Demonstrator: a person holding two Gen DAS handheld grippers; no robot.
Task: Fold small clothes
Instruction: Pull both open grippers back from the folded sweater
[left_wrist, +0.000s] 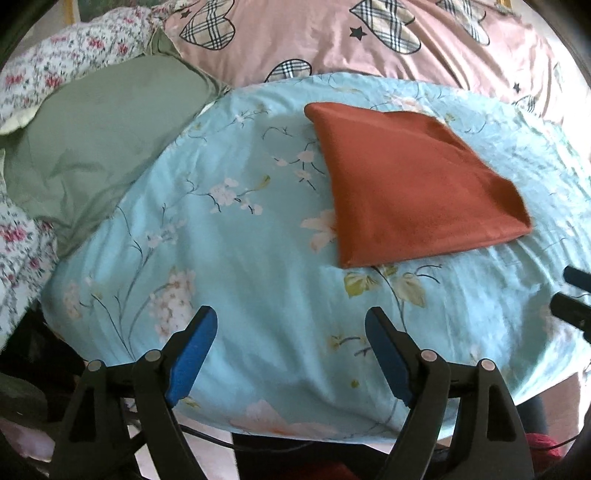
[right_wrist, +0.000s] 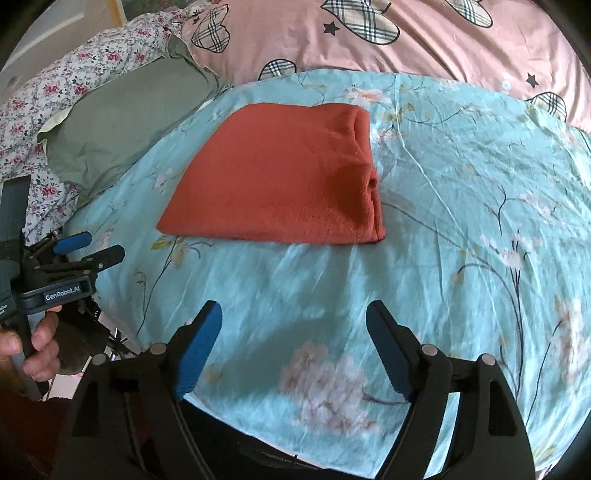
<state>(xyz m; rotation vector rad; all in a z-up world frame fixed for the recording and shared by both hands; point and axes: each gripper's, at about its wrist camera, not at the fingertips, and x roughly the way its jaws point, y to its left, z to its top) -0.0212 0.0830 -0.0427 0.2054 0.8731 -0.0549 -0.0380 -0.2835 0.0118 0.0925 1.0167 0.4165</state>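
A rust-orange garment (left_wrist: 413, 181) lies folded into a flat, roughly square packet on the light blue floral sheet (left_wrist: 236, 236). In the right wrist view the garment (right_wrist: 284, 181) shows its layered folded edges on the right side. My left gripper (left_wrist: 291, 321) is open and empty, hovering near the sheet's front edge, below and left of the garment. My right gripper (right_wrist: 295, 314) is open and empty, a short way in front of the garment. The left gripper also shows at the left edge of the right wrist view (right_wrist: 92, 247), held in a hand.
A green pillow (left_wrist: 96, 136) lies at the left of the sheet, with a white and red floral quilt (left_wrist: 66, 59) behind it. A pink cover with plaid hearts (left_wrist: 369, 40) lies at the back. The sheet's front edge drops off below the grippers.
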